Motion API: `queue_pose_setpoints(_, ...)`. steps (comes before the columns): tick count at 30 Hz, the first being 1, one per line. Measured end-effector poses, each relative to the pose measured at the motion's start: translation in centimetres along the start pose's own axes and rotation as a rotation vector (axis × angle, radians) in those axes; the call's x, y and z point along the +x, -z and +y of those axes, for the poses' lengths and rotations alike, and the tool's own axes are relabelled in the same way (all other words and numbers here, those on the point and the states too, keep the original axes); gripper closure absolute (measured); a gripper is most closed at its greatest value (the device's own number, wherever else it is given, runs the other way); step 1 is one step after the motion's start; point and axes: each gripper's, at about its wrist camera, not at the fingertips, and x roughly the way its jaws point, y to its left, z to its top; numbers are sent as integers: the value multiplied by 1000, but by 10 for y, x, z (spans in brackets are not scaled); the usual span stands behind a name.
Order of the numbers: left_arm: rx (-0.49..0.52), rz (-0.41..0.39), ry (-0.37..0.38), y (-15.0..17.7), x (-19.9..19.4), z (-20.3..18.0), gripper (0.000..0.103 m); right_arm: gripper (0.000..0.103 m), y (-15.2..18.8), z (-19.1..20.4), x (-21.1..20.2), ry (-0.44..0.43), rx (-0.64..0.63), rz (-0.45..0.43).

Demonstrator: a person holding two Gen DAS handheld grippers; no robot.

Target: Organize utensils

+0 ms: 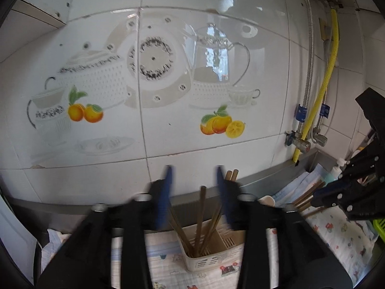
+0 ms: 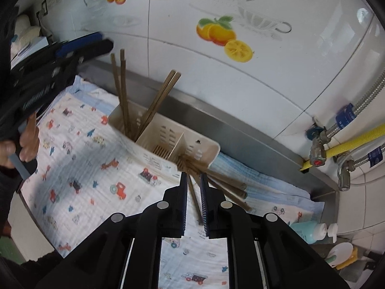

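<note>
We are holding the left gripper (image 1: 193, 168) nearly level above the holder (image 1: 211, 248), its blue-padded jaws standing apart with nothing between them; a hand (image 2: 26, 142) is wrapping its grip at the left edge of the right view. We are tilting the right gripper (image 2: 193, 174) steeply down, its ribbed jaws nearly closed around one chopstick (image 2: 193, 195), though whether the pads are pressing on it we cannot tell. The holder is a cream plastic box with slotted walls and a divider, standing on the cloth (image 2: 79, 159) close to the wall. Thin brown wooden chopsticks (image 2: 125, 91) are leaning upright in its left compartment, while more chopsticks (image 2: 228, 185) are lying on the cloth just beside its right end. The cloth is a soft white weave printed with small cars and animals, covering a steel counter (image 2: 240, 139) with a raised back rim. Behind it glossy white tiles (image 1: 216, 36) are showing printed teapots and oranges, and a yellow hose (image 1: 329, 72) and braided metal pipes are running down to valves at the right. A bottle (image 2: 310, 231) is lying near the corner.
</note>
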Motion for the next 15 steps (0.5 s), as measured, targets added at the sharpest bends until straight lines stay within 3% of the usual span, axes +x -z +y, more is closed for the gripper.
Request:
queue_pose_setpoints(2, 5, -6, -3, 0, -6, 0, 59, 79, 0, -3, -6, 4, 17, -16)
queue_pose_setpoints(4, 5, -9, -5, 0, -11, 0, 52, 77, 1, -4, -12, 11, 25, -32)
queue_pose_setpoints(7, 14, -20, -17, 1, -21, -2, 45, 62, 7, -7, -23, 16, 45, -59)
queue_pose_setpoints(15, 40, -34, -44, 8, -51, -6, 26, 50, 30, -4, -44, 31, 68, -87)
